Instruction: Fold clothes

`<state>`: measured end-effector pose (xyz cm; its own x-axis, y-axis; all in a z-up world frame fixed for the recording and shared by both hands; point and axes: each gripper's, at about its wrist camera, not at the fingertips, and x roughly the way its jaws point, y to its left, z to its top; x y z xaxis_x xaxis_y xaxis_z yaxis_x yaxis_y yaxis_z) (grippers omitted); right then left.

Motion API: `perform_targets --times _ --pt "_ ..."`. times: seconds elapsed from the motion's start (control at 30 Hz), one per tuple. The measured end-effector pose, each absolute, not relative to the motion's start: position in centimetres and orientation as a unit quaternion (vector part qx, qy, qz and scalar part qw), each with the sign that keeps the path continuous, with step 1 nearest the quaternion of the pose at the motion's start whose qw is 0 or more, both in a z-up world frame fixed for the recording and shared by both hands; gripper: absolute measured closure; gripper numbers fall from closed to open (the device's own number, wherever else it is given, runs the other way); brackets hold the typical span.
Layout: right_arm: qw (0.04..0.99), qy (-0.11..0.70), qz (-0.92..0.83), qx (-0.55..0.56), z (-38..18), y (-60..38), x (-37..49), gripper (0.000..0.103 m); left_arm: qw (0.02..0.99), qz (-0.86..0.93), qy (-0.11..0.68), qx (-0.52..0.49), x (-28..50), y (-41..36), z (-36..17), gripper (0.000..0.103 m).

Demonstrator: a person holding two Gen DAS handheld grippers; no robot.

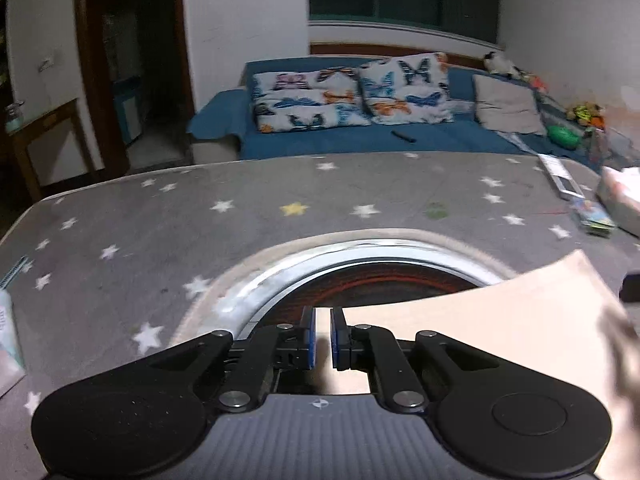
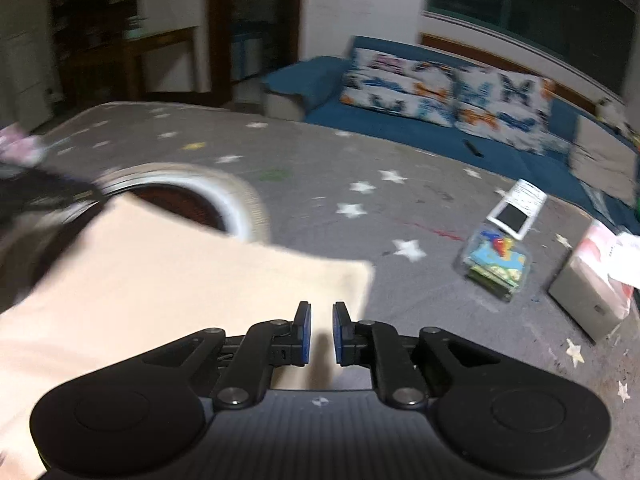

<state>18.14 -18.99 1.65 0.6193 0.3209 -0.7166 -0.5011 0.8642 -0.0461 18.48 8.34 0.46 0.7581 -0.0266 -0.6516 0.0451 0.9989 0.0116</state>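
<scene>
I am working over a grey star-patterned table cover [image 1: 120,216] with a round opening [image 1: 384,280] cut into it, a metal-rimmed well showing dark red inside. A blue sofa [image 1: 360,140] with butterfly cushions [image 1: 308,100] sits behind the table.

The garment, a pale beige cloth [image 2: 172,280], lies flat on the cover and partly overhangs the round opening. From the right wrist view it reads as a neat, straight-edged panel with a squared corner, so I judge at least one fold is already in. How many folds remain I cannot say; its full outline is cut off at my near edge.

Off to the right are a tissue box [image 2: 592,292], a clear pack of coloured cards [image 2: 496,264] and a small white device [image 2: 516,212], all well apart from the cloth.

My left gripper [image 1: 323,336] sits over the cloth's left edge, its blue pads a narrow slit apart, and I see no cloth pinched between them. My right gripper [image 2: 322,334] is above the right corner, equally near-closed and holding nothing. I judge this a release between folds.
</scene>
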Motion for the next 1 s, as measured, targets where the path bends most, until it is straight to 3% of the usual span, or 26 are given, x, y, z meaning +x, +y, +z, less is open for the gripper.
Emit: perform_targets --times 0.13,0.37,0.6,0.7,0.77,0.87,1.0 --pt "0.866 0.370 0.303 -0.145 3.3 -18.3 12.8 0.079 0.931 -0.056 0.361 0.022 18.3 5.8 0.1 0.085" --pt "0.807 0.367 0.418 -0.199 5.0 -16.3 4.1 0.076 0.918 -0.086 0.382 0.060 17.9 3.1 -1.5 0.080" --pt "0.773 0.345 0.460 -0.267 2.7 -12.8 1.0 0.072 0.919 -0.076 0.381 0.061 18.0 3.1 -1.6 0.072" --pt "0.770 0.342 0.459 -0.281 1.2 -11.9 1.1 0.074 0.920 -0.077 0.380 0.064 17.9 3.1 -1.6 0.072" --pt "0.769 0.341 0.460 -0.285 0.7 -11.8 1.0 0.092 0.920 -0.077 0.380 0.064 17.9 3.2 -1.6 0.071" --pt "0.770 0.335 0.462 -0.286 0.8 -12.2 0.6 0.099 0.921 -0.076 0.378 0.063 17.8 3.3 -1.7 0.069" --pt "0.767 0.322 0.476 -0.286 2.0 -13.0 -0.3 0.100 0.922 -0.074 0.376 0.060 17.8 3.4 -1.7 0.066"
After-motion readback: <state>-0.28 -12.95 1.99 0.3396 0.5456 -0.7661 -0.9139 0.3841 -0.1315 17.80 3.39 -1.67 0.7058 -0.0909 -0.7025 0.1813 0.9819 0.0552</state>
